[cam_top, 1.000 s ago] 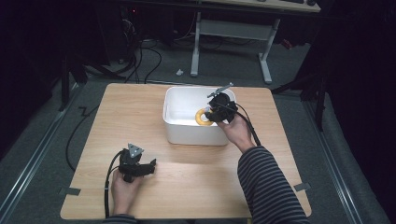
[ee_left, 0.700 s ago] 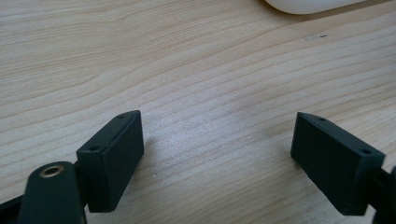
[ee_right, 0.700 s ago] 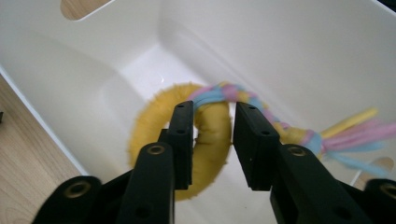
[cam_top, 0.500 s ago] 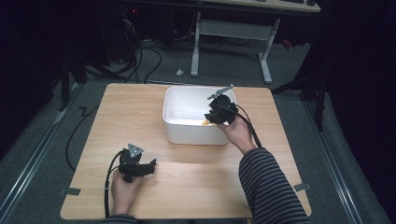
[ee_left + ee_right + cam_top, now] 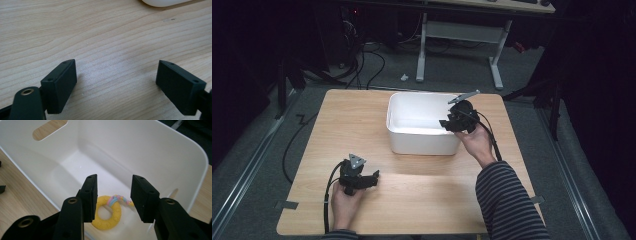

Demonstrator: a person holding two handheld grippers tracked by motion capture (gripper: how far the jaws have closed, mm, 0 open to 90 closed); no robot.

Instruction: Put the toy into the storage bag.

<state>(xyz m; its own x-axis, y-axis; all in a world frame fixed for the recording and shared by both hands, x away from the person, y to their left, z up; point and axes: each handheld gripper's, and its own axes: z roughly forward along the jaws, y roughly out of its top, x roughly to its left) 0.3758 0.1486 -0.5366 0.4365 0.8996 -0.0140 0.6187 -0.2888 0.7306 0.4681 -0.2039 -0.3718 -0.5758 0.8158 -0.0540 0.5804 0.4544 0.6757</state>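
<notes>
A white plastic bin [image 5: 412, 142] stands at the middle back of the wooden table [image 5: 427, 190]. My right gripper [image 5: 447, 123] hangs over the bin's right end, tipped down into it. In the right gripper view its jaws [image 5: 113, 187] stand open with nothing between them. Below them a yellow ring [image 5: 110, 217] with a pastel braided cord [image 5: 117, 200] lies flat on the floor of the bin [image 5: 155, 150]. My left gripper [image 5: 373, 178] rests low at the table's front left, held in a hand. It is wide open [image 5: 116, 70] over bare wood.
The bin has a slot handle [image 5: 48, 128] in its far end wall; its corner [image 5: 162, 2] shows ahead of the left gripper. Cables [image 5: 362, 60] and the legs of a desk [image 5: 422, 45] lie on the floor behind the table. A striped sleeve [image 5: 507, 200] crosses the front right.
The yellow ring, seen at the right gripper's jaws a second ago, now lies on the bin floor, and the jaws are open. The left gripper has not moved.
</notes>
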